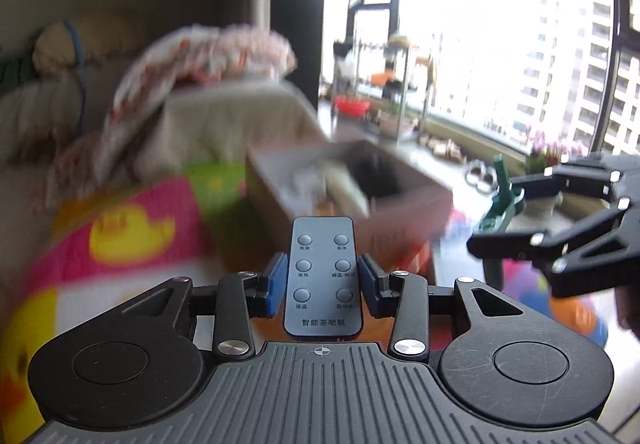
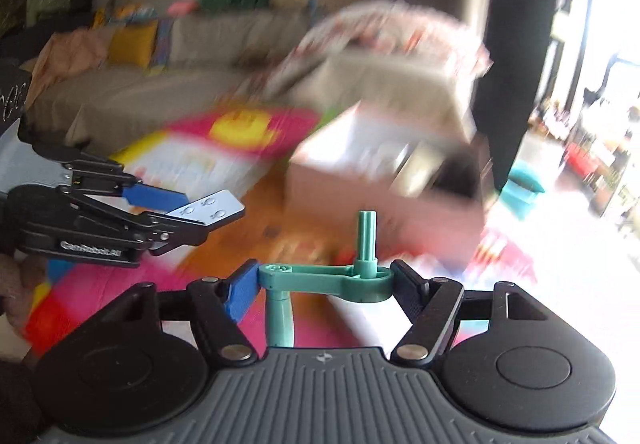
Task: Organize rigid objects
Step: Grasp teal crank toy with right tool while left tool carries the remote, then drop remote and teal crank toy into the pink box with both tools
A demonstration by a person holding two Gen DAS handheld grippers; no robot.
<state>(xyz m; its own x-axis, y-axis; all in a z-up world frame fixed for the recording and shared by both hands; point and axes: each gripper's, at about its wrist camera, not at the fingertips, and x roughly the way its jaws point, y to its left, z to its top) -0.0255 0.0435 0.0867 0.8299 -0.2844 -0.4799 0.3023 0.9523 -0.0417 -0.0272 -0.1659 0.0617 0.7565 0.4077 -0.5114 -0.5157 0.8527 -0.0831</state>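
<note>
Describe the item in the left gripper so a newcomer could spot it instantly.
Start at the open cardboard box on the colourful play mat; just in front of it, the left gripper clamps a remote control. It is a flat black slab with six round grey buttons in two columns, unlike the teal plastic crank in the right gripper.

Daylight floods in from the window (image 1: pixel 500 24) at two o'clock, blown out to white glare. The room at ten o'clock stays dim. The cardboard box (image 1: pixel 352 180) and play mat (image 2: pixel 224 148) smear with motion blur; straight edges bow near the rims.
</note>
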